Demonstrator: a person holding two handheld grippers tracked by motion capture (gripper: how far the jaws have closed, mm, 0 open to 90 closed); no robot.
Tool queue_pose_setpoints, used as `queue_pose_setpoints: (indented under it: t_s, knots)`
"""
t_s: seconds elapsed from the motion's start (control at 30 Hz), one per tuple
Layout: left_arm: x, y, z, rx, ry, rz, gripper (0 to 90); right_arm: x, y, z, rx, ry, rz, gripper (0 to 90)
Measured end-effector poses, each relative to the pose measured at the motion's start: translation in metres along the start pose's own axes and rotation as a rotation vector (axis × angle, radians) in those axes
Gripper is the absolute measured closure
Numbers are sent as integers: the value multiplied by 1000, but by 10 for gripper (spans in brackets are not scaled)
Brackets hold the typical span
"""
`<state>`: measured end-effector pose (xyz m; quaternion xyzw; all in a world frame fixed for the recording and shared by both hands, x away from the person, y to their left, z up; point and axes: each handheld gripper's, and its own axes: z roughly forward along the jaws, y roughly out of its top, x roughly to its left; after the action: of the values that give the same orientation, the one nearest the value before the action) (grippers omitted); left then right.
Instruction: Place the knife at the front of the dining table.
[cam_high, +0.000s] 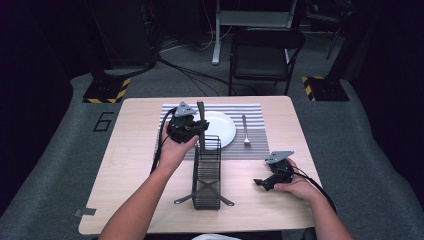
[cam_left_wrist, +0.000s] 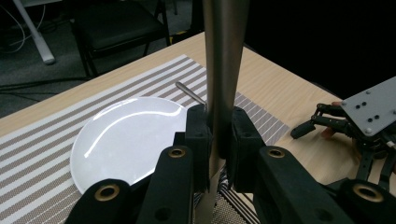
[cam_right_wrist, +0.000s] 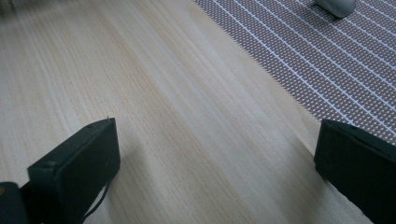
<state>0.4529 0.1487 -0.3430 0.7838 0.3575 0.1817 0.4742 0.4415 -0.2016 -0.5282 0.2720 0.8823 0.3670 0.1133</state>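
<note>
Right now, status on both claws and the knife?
Left claw shut on knife, upright above wire rack. Right claw open, empty, low over table. Plate, fork on mat.

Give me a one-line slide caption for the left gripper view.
Left gripper clamps an upright knife above the white plate.

Both forearms are bare, with no sleeve in sight. The left gripper (cam_high: 192, 131) and right gripper (cam_high: 266, 182) are black linkage builds, each topped by a grey three-cornered plate drilled with small dark holes and trailed by a black cable. Brass-coloured rivets mark the joints of the left gripper's arms, and its jaw blocks are square and matte black.
</note>
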Motion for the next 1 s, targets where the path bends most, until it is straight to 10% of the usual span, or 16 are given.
queue_pose_setpoints:
  t_s: [1.0]
  knots:
    - [5,44,-42,-45,49,27,811,0,0,0,-1,-1,0,0]
